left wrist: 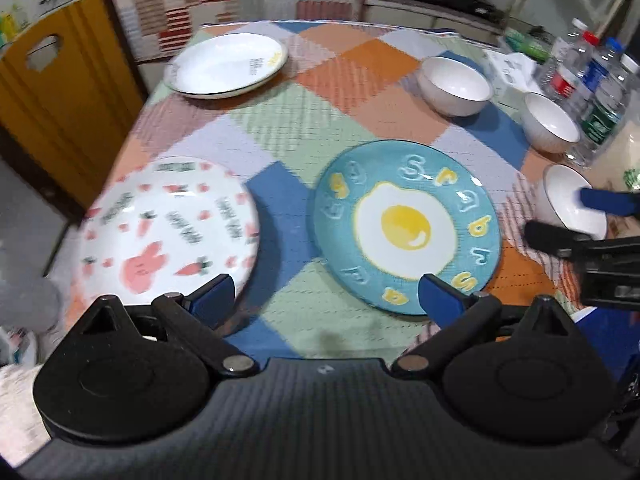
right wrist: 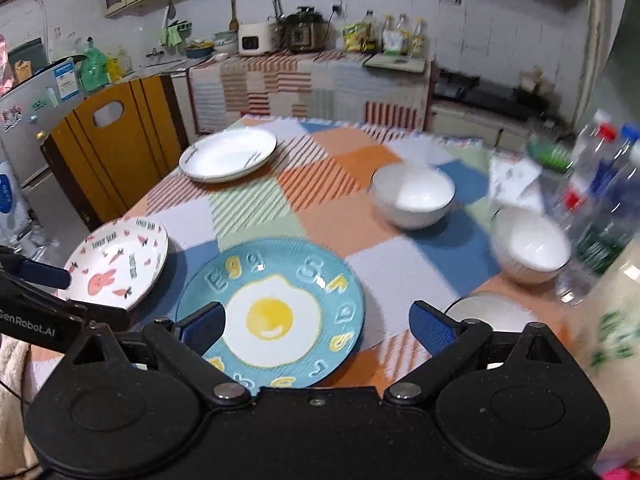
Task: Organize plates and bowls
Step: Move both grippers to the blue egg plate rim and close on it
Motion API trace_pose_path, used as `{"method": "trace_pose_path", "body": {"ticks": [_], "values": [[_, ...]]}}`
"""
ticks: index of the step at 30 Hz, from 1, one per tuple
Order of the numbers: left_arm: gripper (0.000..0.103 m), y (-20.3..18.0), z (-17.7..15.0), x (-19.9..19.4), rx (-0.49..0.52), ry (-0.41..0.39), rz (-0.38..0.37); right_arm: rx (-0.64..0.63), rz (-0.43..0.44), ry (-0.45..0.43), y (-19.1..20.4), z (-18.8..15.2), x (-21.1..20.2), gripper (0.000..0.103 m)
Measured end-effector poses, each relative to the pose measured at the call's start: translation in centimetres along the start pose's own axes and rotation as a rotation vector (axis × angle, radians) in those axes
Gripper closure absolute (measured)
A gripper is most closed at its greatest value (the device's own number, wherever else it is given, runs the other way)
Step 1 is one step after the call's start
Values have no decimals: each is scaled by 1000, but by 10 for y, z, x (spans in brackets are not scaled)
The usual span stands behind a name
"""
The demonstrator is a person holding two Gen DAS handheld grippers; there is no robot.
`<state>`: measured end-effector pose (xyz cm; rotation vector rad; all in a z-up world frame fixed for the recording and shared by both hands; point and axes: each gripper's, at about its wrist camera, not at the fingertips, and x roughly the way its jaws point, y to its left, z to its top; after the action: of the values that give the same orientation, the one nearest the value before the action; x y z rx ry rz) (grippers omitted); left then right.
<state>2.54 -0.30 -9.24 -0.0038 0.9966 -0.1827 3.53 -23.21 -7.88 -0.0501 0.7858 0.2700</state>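
Observation:
Three plates lie on the checked tablecloth: a white bunny-print plate (left wrist: 168,232) at the near left, a blue fried-egg plate (left wrist: 406,226) in the middle, and a plain white plate (left wrist: 230,65) at the far left. Three white bowls (left wrist: 454,84) (left wrist: 552,122) (left wrist: 572,200) run down the right side. My left gripper (left wrist: 326,300) is open and empty above the near edge, between the bunny and egg plates. My right gripper (right wrist: 324,328) is open and empty over the egg plate (right wrist: 272,312), with the nearest bowl (right wrist: 492,312) just right of it. The right gripper (left wrist: 556,214) also shows by that bowl.
Several water bottles (left wrist: 592,80) and a pale sack (right wrist: 616,320) crowd the table's right edge. A yellow wooden chair back (right wrist: 116,148) stands off the far left corner. A cloth-covered kitchen counter (right wrist: 304,80) with appliances lies beyond the table. The left gripper (right wrist: 72,292) reaches the bunny plate's (right wrist: 120,264) near rim.

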Motion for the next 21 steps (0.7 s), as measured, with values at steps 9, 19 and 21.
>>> {"method": "trace_pose_path", "body": {"ticks": [9,19,21], "values": [[12,-11,-7,62,-28,51,-22,116,105,18,-17,-48,56,22],[36,-5,-5,96,-27,79,12,214,132,24,-37,-57,81,51],[40,0,-4,101,-57,87,-23,233,127,21,-41,-57,86,60]]}}
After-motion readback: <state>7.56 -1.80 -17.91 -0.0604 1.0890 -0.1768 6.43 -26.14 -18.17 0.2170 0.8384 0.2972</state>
